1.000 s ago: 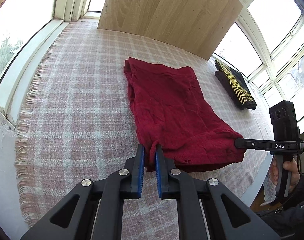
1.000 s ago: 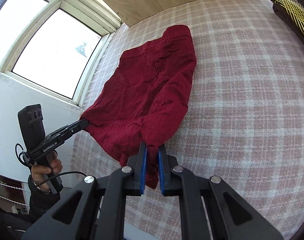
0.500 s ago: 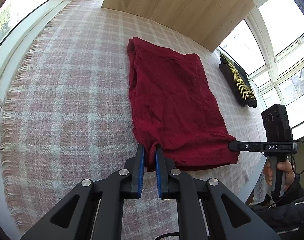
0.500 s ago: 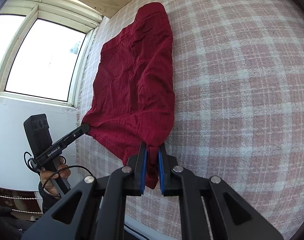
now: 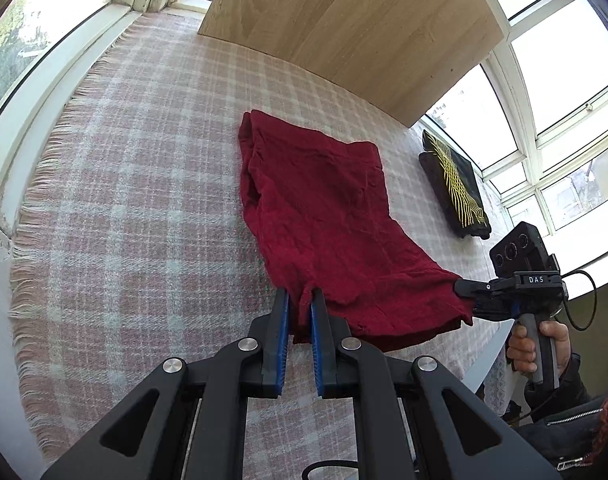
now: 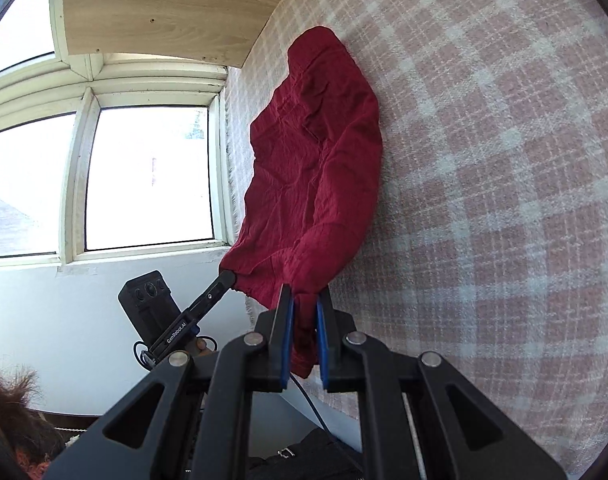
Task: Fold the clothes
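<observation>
A bench (image 5: 135, 208) is covered by a pink plaid blanket (image 6: 504, 200), with a wooden board (image 5: 344, 20) standing at its far edge. A red garment (image 5: 324, 216) is spread on the blanket, its near edge lifted clear and stretched between the two grippers, and a folded black cloth (image 5: 456, 184) lies well apart to the right. One near corner is pinched in the nearly closed fingers of the left gripper (image 5: 299, 304), the other likewise in the right gripper (image 6: 304, 308).

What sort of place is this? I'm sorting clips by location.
Probably a home sunroom or glazed balcony: white-framed windows wrap a surface covered by a fringed plaid blanket. A red garment lies on it, with a folded black one beside.
</observation>
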A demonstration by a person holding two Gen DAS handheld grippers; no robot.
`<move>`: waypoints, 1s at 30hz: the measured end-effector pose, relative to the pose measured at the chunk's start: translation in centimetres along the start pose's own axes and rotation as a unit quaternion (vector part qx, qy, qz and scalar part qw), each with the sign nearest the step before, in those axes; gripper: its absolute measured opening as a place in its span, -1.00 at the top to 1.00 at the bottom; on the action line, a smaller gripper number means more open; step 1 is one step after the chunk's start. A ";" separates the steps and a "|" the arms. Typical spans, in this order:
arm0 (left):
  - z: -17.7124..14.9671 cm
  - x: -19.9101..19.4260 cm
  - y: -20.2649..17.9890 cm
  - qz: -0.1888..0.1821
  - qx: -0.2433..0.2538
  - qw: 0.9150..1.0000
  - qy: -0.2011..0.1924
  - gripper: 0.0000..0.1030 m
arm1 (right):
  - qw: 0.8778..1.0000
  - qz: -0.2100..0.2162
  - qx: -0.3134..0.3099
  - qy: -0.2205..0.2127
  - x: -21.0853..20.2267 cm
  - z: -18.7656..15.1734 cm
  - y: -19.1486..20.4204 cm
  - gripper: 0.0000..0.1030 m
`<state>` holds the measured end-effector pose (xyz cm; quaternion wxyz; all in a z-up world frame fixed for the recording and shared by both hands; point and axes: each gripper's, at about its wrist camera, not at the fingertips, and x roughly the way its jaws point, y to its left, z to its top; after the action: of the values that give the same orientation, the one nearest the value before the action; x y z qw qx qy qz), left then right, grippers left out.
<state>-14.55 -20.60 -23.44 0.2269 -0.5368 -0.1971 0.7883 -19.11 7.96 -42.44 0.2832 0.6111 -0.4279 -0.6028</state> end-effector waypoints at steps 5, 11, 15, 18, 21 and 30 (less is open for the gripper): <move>3.8 0.5 0.7 -0.006 -0.021 1.000 0.007 0.82 | 0.994 0.079 0.077 0.003 -0.4 2.5 -1.2 0.81; 10.4 3.6 1.3 0.000 -0.023 1.000 0.008 0.82 | 0.992 0.089 0.092 -0.013 -1.5 8.5 -2.2 0.80; 13.7 6.8 1.9 0.009 -0.021 0.999 0.021 0.80 | 0.993 0.074 0.089 -0.015 -2.3 12.4 -2.3 0.80; 15.1 8.6 3.0 0.024 -0.035 0.999 0.032 0.78 | 0.994 0.057 0.096 -0.006 -4.6 14.6 -2.9 0.75; 15.7 9.0 4.0 0.024 -0.051 0.998 0.028 0.76 | 0.994 0.040 0.104 0.014 -4.0 15.8 -2.3 0.54; 15.1 4.6 3.6 0.045 -0.029 0.998 -0.019 0.74 | 0.999 -0.007 0.039 -0.014 -8.9 15.9 2.9 0.23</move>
<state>-30.69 -21.93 -23.71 0.1717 -0.5361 -0.2002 0.8019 -34.40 16.93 -37.33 0.2490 0.6162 -0.4505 -0.5961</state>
